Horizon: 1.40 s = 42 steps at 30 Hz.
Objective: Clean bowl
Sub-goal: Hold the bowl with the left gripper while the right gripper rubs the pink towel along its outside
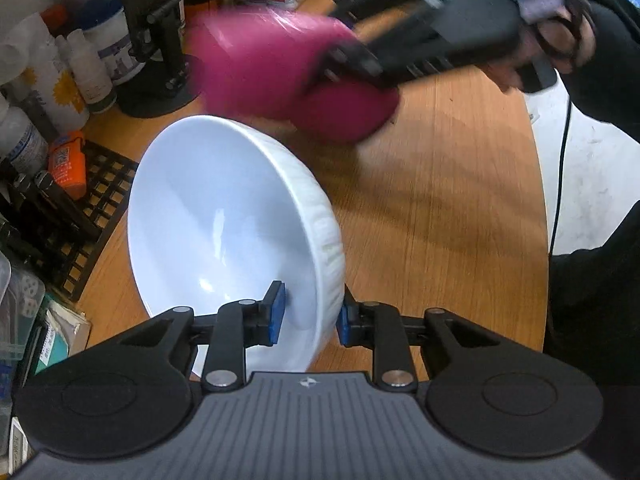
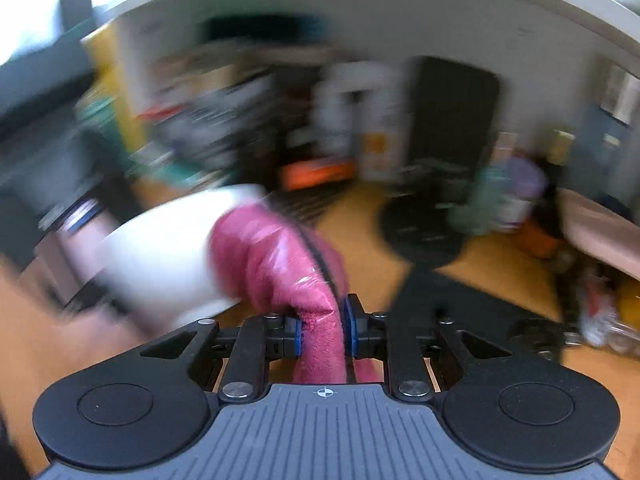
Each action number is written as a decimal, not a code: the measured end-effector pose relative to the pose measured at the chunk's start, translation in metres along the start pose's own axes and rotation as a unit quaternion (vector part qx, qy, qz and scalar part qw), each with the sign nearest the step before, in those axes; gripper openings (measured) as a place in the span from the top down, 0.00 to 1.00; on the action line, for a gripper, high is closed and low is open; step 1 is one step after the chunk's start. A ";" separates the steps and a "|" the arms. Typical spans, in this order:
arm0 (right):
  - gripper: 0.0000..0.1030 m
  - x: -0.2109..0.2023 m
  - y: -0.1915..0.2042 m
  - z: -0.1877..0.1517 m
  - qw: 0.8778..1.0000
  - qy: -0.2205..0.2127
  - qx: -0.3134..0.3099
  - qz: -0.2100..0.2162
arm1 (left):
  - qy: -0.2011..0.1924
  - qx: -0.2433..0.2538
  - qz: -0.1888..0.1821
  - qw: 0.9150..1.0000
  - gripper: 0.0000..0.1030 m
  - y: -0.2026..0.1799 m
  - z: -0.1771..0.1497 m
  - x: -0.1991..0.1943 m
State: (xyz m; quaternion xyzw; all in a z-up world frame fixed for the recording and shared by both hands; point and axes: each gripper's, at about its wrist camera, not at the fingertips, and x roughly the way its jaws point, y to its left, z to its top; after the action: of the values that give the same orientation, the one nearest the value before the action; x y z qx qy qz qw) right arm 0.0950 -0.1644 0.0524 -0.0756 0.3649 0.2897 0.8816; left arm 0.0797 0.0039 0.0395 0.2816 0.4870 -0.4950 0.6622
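A white bowl (image 1: 224, 216) is tilted on its side over the wooden table (image 1: 440, 208), its inside facing left. My left gripper (image 1: 310, 316) is shut on the bowl's near wall, one blue pad inside and one outside. Beyond the bowl, my right gripper (image 1: 340, 68) holds a magenta cloth (image 1: 288, 76), blurred by motion, just past the bowl's far rim. In the right wrist view my right gripper (image 2: 323, 328) is shut on the magenta cloth (image 2: 276, 264), which hangs forward between the pads. The white bowl (image 2: 160, 256) shows blurred to its left.
Bottles and jars (image 1: 80, 64) crowd the table's left side beside a black stand (image 1: 156, 40), an orange tube (image 1: 68, 162) and a black grid mat (image 1: 100, 208). A person's hand (image 1: 560, 44) in a dark sleeve grips the right tool. A cable (image 1: 560, 176) hangs past the table's right edge.
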 end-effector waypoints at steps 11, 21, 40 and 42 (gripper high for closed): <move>0.80 -0.004 0.021 -0.026 0.999 0.025 -0.012 0.018 | -0.085 0.127 0.122 0.981 0.18 -0.026 -0.033 0.029; 0.80 0.006 0.020 -0.024 0.998 0.036 -0.044 0.006 | -0.058 -0.091 -0.094 0.990 0.84 0.018 -0.002 -0.010; 0.80 -0.013 0.055 -0.001 0.991 0.012 -0.126 0.043 | 0.001 -0.069 -0.077 0.995 0.59 0.022 0.010 0.005; 0.80 0.016 0.036 0.005 0.998 0.027 -0.058 0.023 | 0.007 -0.055 -0.046 0.997 0.48 0.021 0.008 0.009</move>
State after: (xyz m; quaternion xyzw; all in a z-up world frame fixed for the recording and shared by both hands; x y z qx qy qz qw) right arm 0.0866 -0.1254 0.0474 -0.1260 0.3727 0.3279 0.8589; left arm 0.1020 0.0013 0.0319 0.2255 0.5310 -0.4949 0.6498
